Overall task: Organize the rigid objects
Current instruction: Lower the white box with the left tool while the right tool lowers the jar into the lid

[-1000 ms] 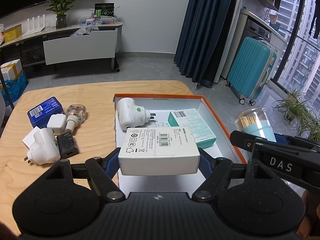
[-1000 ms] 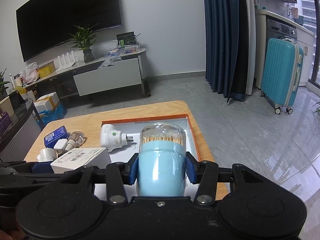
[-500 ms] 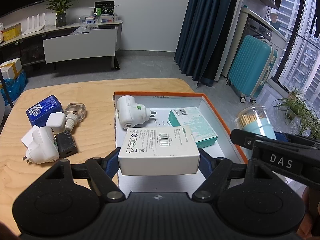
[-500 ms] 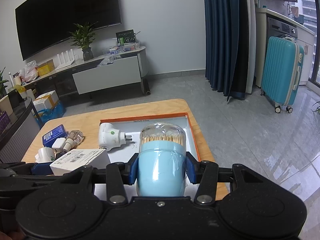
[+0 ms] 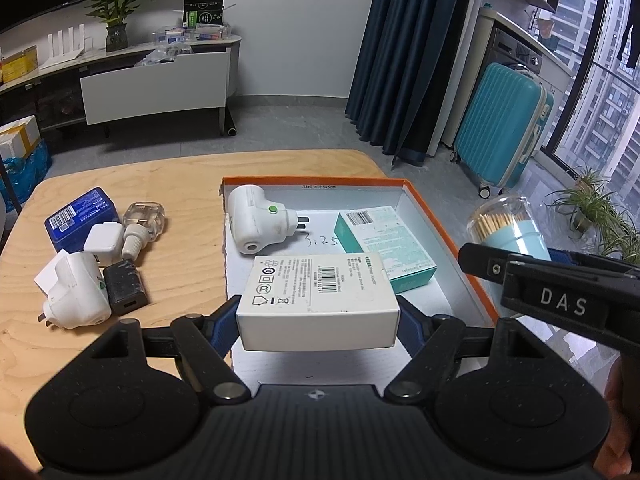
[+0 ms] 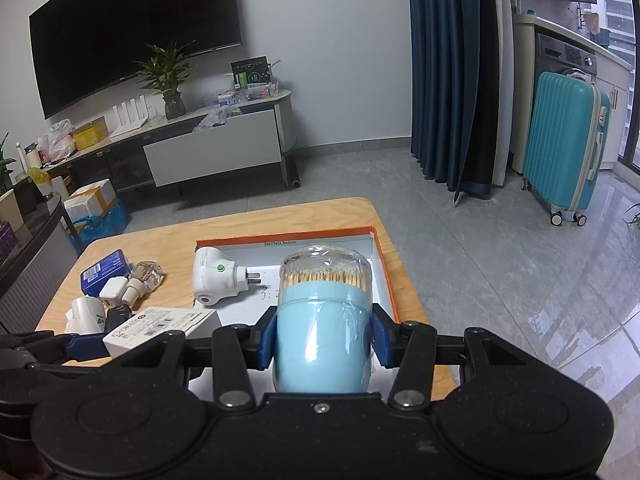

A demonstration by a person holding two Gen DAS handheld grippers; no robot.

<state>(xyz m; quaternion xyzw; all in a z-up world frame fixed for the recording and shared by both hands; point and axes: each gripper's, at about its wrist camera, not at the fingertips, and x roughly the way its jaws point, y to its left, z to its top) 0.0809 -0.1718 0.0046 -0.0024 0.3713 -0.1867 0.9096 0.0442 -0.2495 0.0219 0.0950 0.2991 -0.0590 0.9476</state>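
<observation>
above tray, left gripper clamps white box.

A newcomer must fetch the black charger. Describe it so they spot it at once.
On the wooden table, look left of the orange-rimmed tray to the cluster of small items. The black charger lies nearest the front, beside a white plug. It is the only black item there.
</observation>
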